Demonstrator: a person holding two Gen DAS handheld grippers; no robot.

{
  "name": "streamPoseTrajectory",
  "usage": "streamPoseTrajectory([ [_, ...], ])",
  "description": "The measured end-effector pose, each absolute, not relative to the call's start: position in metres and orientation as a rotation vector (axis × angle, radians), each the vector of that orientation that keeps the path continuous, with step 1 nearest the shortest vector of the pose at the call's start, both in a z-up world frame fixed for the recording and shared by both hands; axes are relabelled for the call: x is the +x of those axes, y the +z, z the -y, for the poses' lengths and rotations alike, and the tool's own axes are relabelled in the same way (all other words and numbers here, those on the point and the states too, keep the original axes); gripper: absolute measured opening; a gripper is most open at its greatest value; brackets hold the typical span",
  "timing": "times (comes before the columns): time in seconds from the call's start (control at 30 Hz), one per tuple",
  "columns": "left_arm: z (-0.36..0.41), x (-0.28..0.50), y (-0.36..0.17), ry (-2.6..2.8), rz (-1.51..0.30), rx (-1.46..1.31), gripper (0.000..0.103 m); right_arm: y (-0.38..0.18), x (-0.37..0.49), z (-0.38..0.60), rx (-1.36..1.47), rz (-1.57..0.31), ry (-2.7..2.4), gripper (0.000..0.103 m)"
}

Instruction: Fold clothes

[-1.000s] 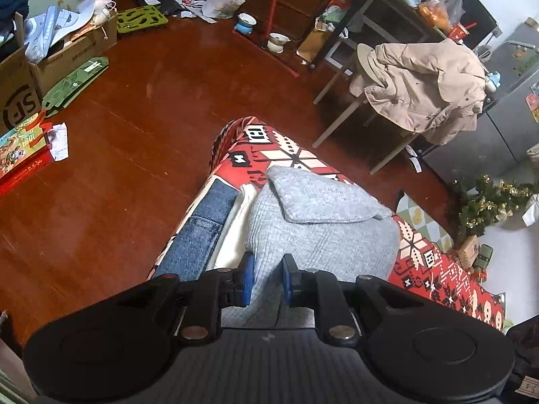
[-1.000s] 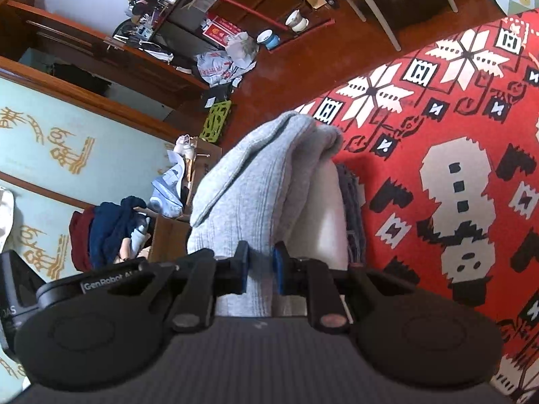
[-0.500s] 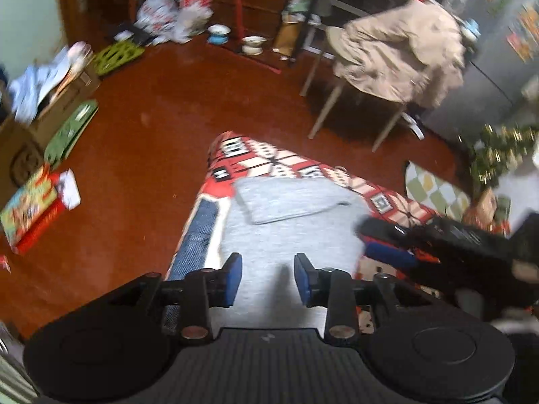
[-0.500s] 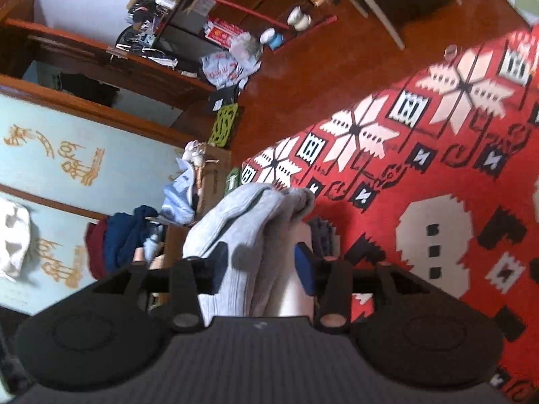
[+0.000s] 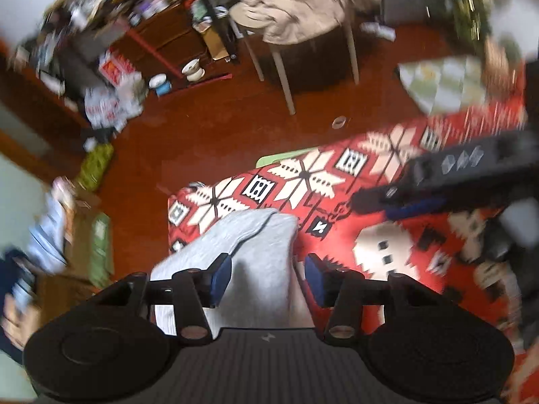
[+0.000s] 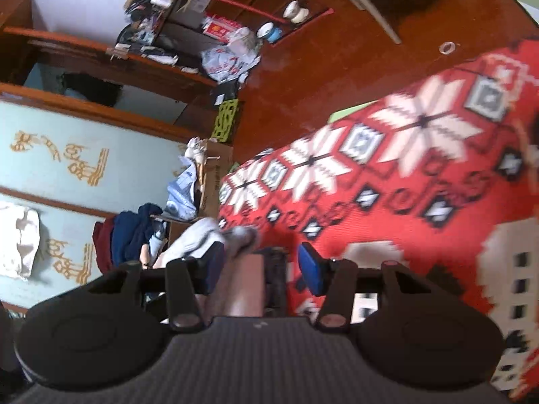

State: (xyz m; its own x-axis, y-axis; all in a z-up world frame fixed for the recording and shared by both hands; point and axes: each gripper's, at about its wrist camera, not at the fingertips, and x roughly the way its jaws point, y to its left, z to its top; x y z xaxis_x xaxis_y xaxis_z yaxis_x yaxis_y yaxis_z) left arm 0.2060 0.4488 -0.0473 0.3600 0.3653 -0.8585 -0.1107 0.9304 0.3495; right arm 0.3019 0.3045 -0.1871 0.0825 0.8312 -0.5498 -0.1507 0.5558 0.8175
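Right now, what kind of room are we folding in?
Probably a lived-in home room: a red patterned blanket holds the grey garment, a coat-draped chair stands on wooden floor, beside cluttered shelves.

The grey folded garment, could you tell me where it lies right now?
In the left wrist view, the grey folded garment lies on the red patterned blanket, near its left corner.

Left wrist view: steep downward look, close over grey garment (image 5: 249, 245) on red patterned blanket (image 5: 337, 181), floor and chair in upper frame. Right wrist view: lower, shallower, rolled sideways. Shared: blanket (image 6: 387, 155), garment end (image 6: 202, 232), cluttered shelves (image 6: 188, 10).
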Motion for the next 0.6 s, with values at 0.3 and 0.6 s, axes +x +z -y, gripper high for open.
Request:
streamPoseTrajectory([
  [0.3, -0.43, 0.232, -0.109, 0.475, -1.254, 0.557, 0.039, -0.209, 0.323, -0.249, 0.727, -1.299, 0.779, 0.054],
  [0.6, -0.47, 0.232, -0.051, 0.579, -1.205, 0.107, 0.021, -0.212, 0.325, -0.287, 0.604, -1.263, 0.955, 0.044],
])
